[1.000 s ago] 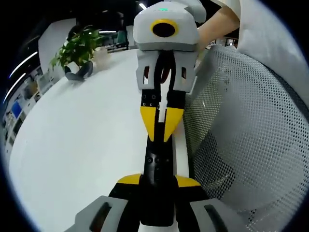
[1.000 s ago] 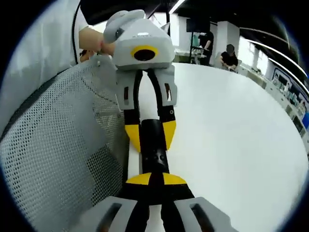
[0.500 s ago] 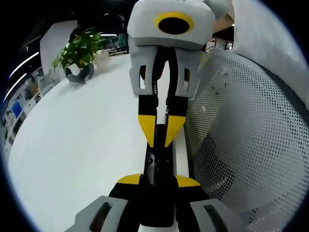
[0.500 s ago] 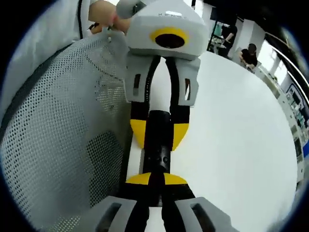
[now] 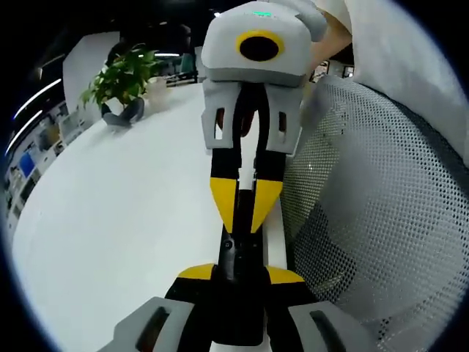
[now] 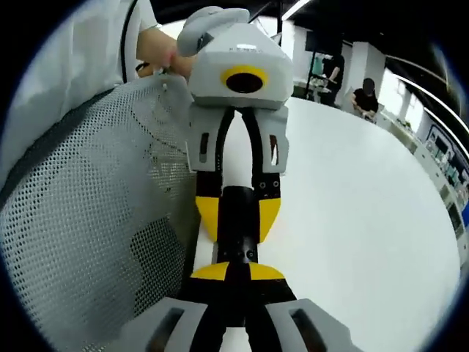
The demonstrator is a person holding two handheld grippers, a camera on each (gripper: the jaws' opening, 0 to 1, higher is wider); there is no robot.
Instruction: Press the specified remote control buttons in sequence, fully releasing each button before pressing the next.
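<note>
As seen along each gripper's own jaws:
Left gripper: jaws clamped on the slim black plastic remote control near its end.
Right gripper: yellow-tipped jaws nearly closed, pinched together over the remote's buttons.
Remote: held above the smooth white table.
Chair: grey mesh chair back beside it.

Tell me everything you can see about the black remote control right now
The remote control is a slim, black, plastic-looking bar lying at the edge of the white table, beside a mesh chair back. The left gripper is clamped around one end. The right gripper, jaws nearly shut, has its yellow tips down on the button face from the other end. A few small round buttons show between the tips; any labels are too small to read.
</note>
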